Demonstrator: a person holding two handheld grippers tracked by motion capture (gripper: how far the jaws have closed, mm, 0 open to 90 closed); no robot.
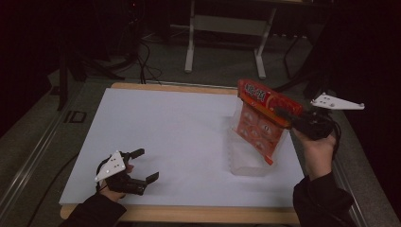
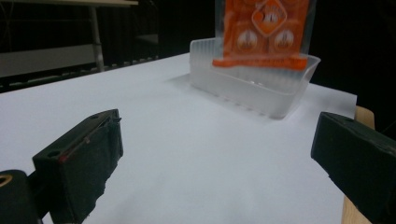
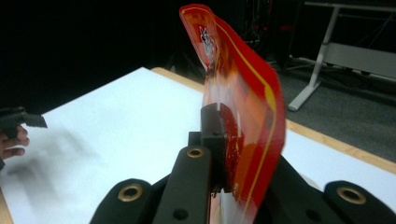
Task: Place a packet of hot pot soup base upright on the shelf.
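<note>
While right gripper (image 1: 285, 115) clamps orange packet (image 1: 263, 118) over clear tub (image 1: 248, 165) — left gripper (image 1: 146, 164) agape.

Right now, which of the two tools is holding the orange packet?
The right tool, shut on the orange packet above the clear tray; the left tool rests open with nothing between its jaws.

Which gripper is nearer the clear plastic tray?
Right. The right gripper is shut on the orange snack packet, holding it just above the clear plastic tray. The left gripper rests open on the white sheet, well off to the tray's left.
</note>
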